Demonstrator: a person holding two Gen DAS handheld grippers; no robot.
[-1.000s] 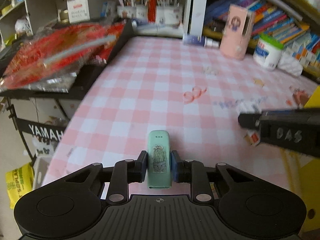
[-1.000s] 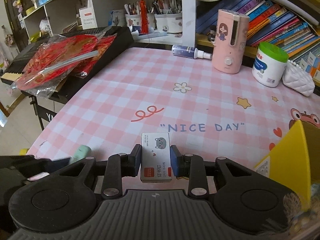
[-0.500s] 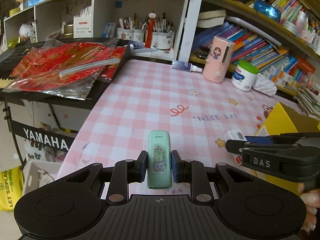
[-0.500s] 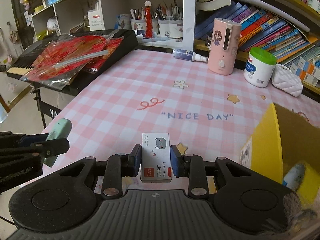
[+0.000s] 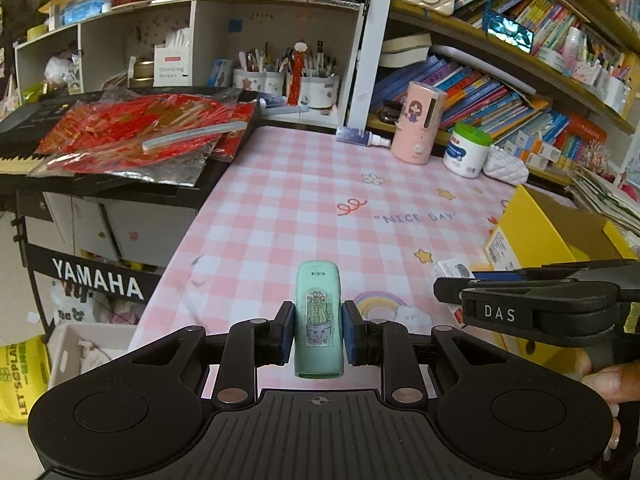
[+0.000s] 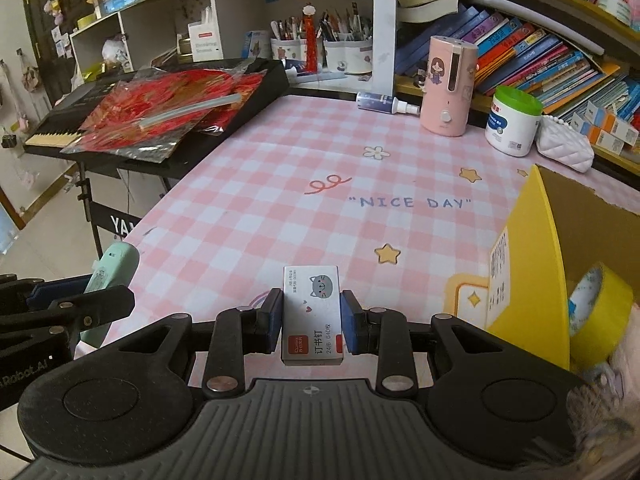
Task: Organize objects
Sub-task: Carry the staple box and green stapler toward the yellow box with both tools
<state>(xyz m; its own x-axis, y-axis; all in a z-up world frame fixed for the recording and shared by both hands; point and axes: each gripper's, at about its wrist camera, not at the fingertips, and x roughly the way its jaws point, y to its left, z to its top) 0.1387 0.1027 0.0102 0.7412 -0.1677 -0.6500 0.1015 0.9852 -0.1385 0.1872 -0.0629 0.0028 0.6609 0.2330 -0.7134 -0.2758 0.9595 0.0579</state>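
My left gripper (image 5: 318,330) is shut on a mint green stapler (image 5: 318,316) with a cactus sticker, held above the near edge of the pink checked table (image 5: 312,200). My right gripper (image 6: 312,320) is shut on a white staple box (image 6: 312,312) with a cat picture, held above the table near the front. The staple box also shows in the left wrist view (image 5: 454,270), and the stapler in the right wrist view (image 6: 110,276). A yellow cardboard box (image 6: 532,256) stands open at the right, with a yellow tape roll (image 6: 600,304) inside.
A Yamaha keyboard (image 5: 36,120) with red foil packets (image 5: 136,132) stands left of the table. At the back stand a spray bottle (image 6: 384,102), a pink humidifier (image 6: 448,88), a white jar with green lid (image 6: 512,122) and a white quilted pouch (image 6: 564,148). Bookshelves rise behind.
Both grippers have lifted and drawn back from the table with their objects held. The yellow box has come further into view at the right.
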